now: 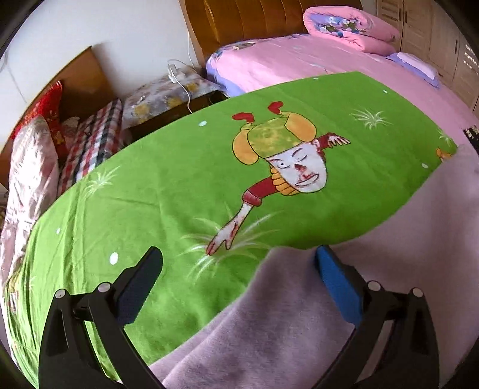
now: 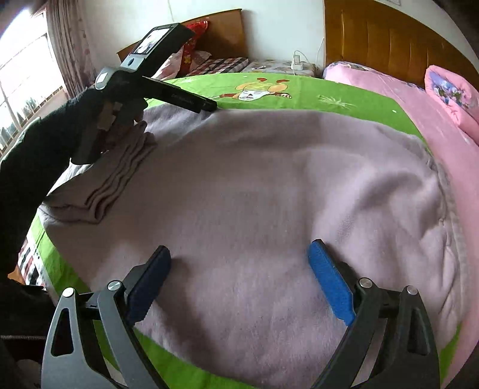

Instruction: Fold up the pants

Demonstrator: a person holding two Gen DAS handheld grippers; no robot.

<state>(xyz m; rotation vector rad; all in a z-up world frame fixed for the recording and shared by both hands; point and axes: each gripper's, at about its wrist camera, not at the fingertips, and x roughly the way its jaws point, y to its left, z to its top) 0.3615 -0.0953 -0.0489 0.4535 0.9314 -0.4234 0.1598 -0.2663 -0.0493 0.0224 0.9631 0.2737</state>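
- Looking through the left wrist view, I see my left tool point(image 1: 239, 266) spread wide with nothing between its fingers. Its blue-padded finger point(image 1: 336, 287) lies over the edge of the pale lilac fleece pants point(image 1: 299, 314); the dark-padded finger point(image 1: 137, 287) hangs above the bright green cartoon-print sheet point(image 1: 149, 185).
- The pants fill the lower right of this view, spread on that sheet. A pink bed point(image 1: 314, 59) with a rolled pink floral quilt point(image 1: 350, 27) sits beyond.
- Switching to the right wrist view, my right tool point(image 2: 239, 272) is also wide open and empty, both pads low over the pants point(image 2: 254, 194); I cannot tell whether they touch.
- The pants lie flat across the green sheet point(image 2: 299, 92), with a folded end point(image 2: 113, 182) stacked at the far left.
- The left tool's body point(image 2: 143, 74) is just above that folded end, held by a black-sleeved hand point(image 2: 80, 113); its fingertips are hidden here.
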